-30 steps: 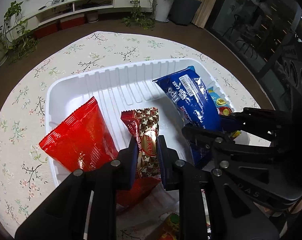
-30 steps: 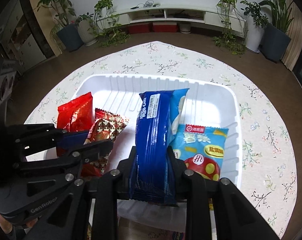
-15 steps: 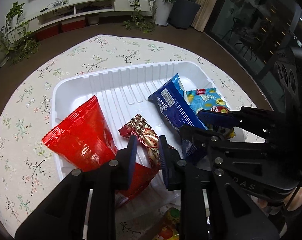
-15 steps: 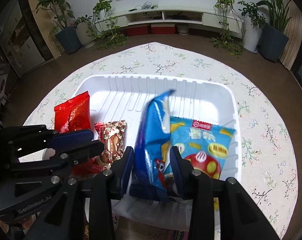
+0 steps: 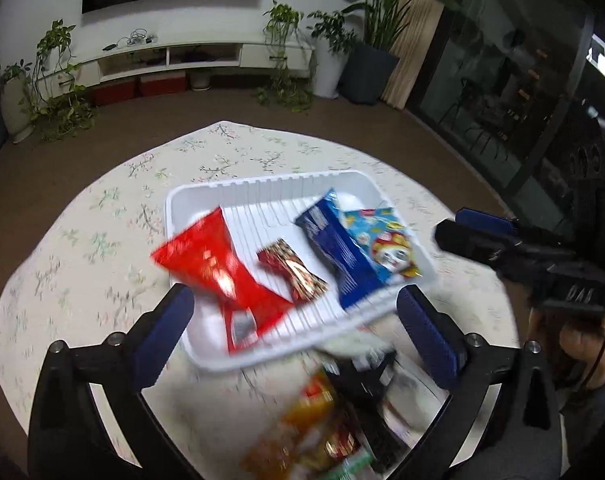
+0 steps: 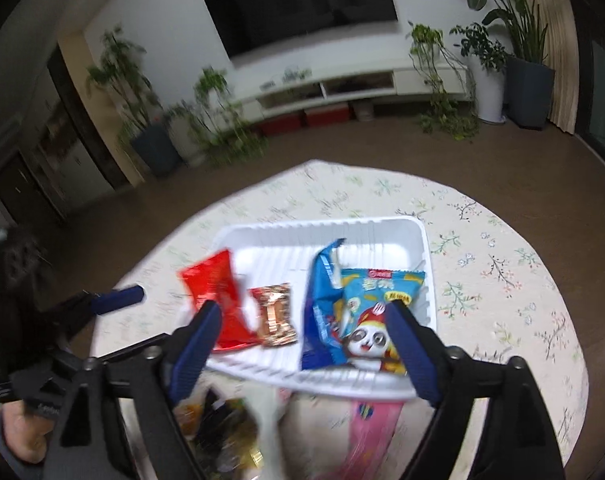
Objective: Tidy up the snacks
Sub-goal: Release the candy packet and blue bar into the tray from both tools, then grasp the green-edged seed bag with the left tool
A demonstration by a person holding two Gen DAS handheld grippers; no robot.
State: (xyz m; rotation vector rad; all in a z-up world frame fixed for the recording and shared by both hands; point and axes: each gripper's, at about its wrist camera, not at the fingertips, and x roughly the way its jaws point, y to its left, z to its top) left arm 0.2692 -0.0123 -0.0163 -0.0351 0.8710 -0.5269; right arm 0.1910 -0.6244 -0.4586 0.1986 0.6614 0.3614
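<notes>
both grippers, left (image 5: 292,320) and right (image 6: 302,346), are opening, empty, above a white tray (image 5: 262,186) holding red bag (image 5: 218,268) at nine o'clock, blue pack (image 5: 334,248) at three.

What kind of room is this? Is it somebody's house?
Probably a home living room: a big dark TV hangs above a long white media cabinet, and potted plants stand along the wall.
</notes>
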